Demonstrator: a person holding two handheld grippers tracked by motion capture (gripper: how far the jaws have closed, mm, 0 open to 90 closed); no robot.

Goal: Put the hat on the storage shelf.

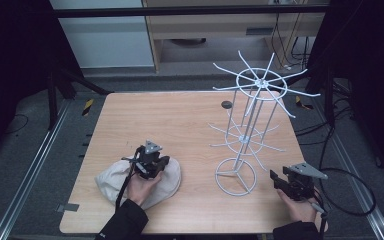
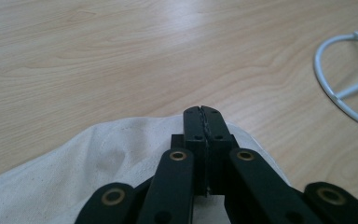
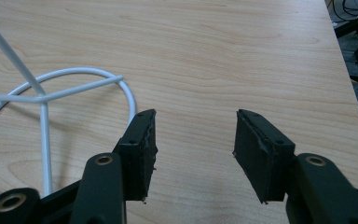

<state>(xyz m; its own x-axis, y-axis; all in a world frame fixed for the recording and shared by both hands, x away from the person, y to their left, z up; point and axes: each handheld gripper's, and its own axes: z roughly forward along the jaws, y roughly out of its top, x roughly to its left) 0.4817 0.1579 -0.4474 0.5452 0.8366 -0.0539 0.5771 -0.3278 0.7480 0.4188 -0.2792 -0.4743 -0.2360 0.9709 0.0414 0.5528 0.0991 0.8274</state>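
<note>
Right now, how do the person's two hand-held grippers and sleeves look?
Both are black: left hand-held gripper, right hand-held gripper. Each carries a grey three-cornered plate, brass-coloured pivot rings, ribbed jaw pads and a trailing black cable. The sleeves are dark.

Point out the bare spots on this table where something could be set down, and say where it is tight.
Free: the wide far-left stretch of the table beyond the cloth bag; a strip between bag and wire rack; the near edge between the hands. Crowded: under the rack's arms, around its ring base, and the right corner by the right gripper.
</note>
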